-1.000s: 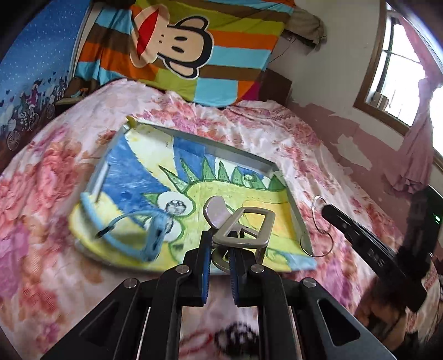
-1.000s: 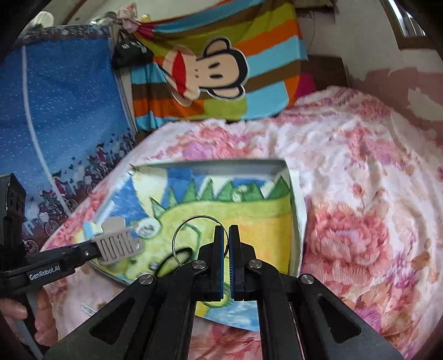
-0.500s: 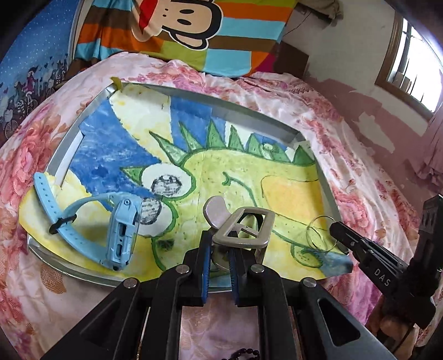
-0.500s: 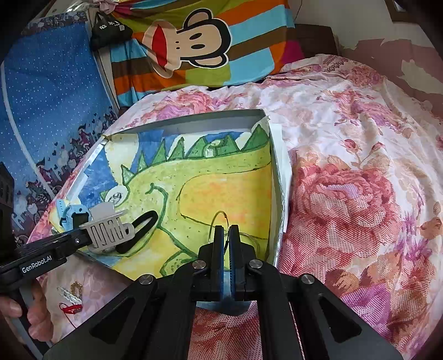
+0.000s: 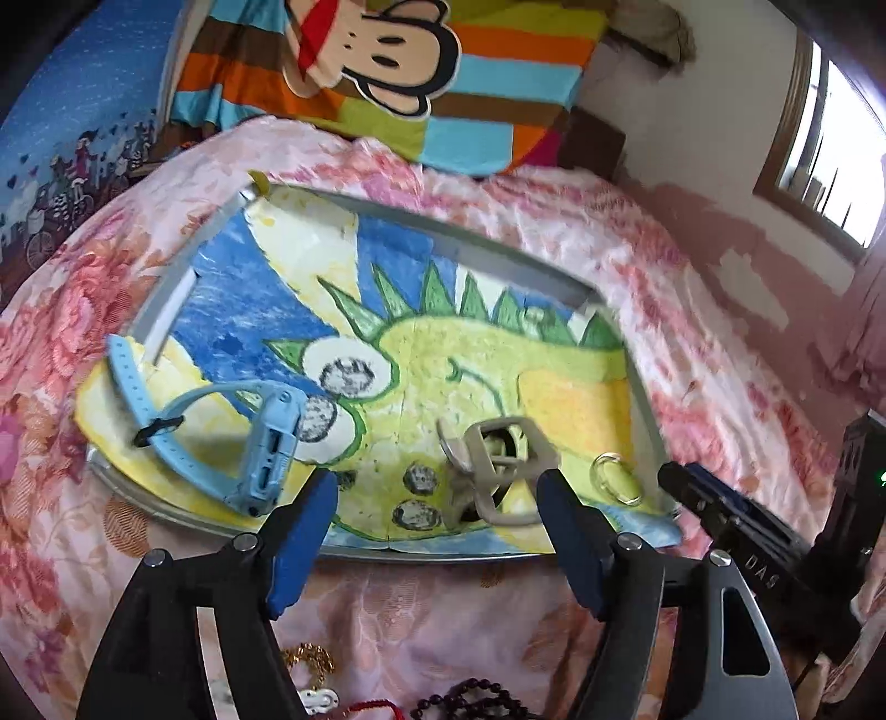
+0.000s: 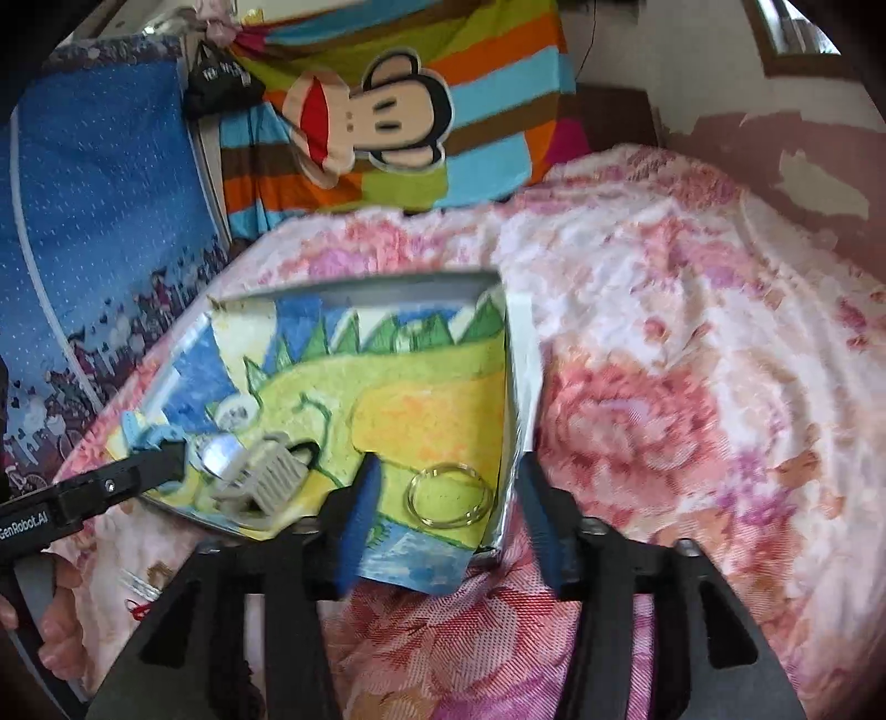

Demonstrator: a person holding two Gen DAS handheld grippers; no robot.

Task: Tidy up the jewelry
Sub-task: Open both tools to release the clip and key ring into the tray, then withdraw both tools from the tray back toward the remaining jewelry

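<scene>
Metal tray (image 5: 498, 260), one blue watch (image 5: 260, 443), one grey clip (image 5: 498, 465), one clear ring (image 6: 449, 494), both grippers' jaws just opened, empty

Ahead of the grippers and spreading under them is a pink floral bedspread (image 6: 692, 387), rumpled toward the far wall. Beyond it, straight out from the fingers, hangs a striped cloth with a cartoon monkey face (image 5: 382, 50), and off to the left of that stands a blue panel (image 6: 105, 183) dotted with white and edged with small cartoon figures. High to the right of the left-hand view is a wooden-framed window (image 5: 830, 160), set in a wall with peeling pink paint (image 5: 747, 266).
</scene>
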